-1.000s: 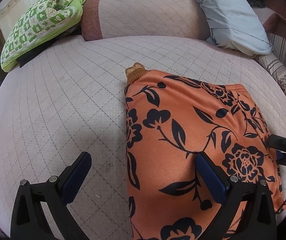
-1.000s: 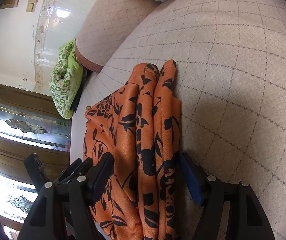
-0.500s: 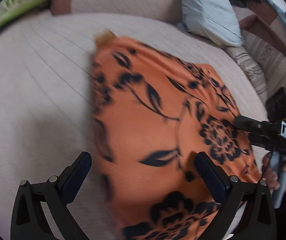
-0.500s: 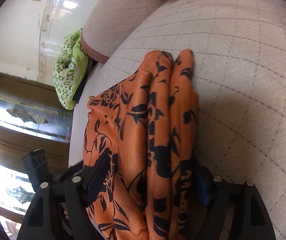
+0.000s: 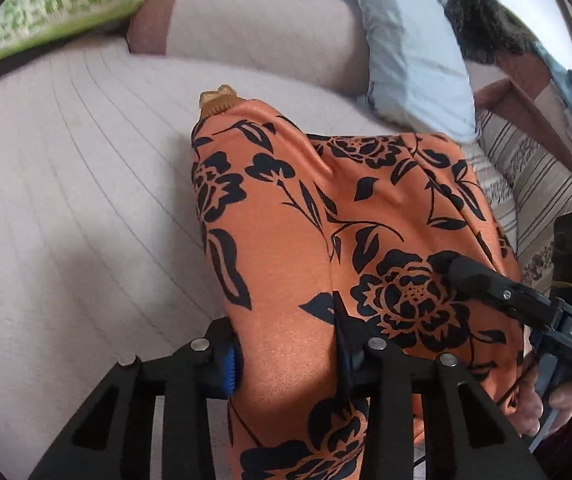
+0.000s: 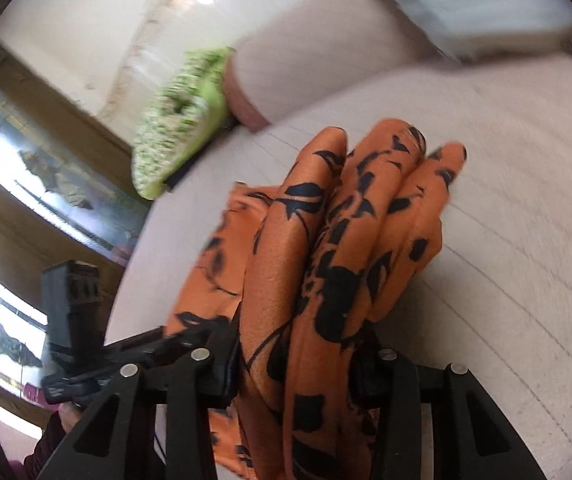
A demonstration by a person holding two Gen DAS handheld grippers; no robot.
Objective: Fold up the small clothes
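An orange garment with black flowers [image 5: 326, 216] lies on the pale quilted bed, its near edge raised off the cover. My left gripper [image 5: 290, 360] is shut on its near edge, with cloth bunched between the fingers. My right gripper [image 6: 298, 364] is shut on several stacked folds of the same garment [image 6: 326, 264]. The right gripper also shows in the left wrist view [image 5: 498, 292], holding the garment's right edge. The left gripper shows in the right wrist view [image 6: 98, 364], at the garment's left.
A green patterned cushion [image 5: 58, 12] and a pale bolster [image 5: 254, 24] lie at the back of the bed [image 5: 66, 220]. A light blue pillow [image 5: 410, 48] and striped bedding [image 5: 542, 184] lie at the right. Glass-fronted wooden furniture [image 6: 26, 168] stands beyond the bed.
Both grippers have closed on the garment's near edge, which was lying between open fingers a second ago. The gripped edge has lifted off the bed and both views have shifted.
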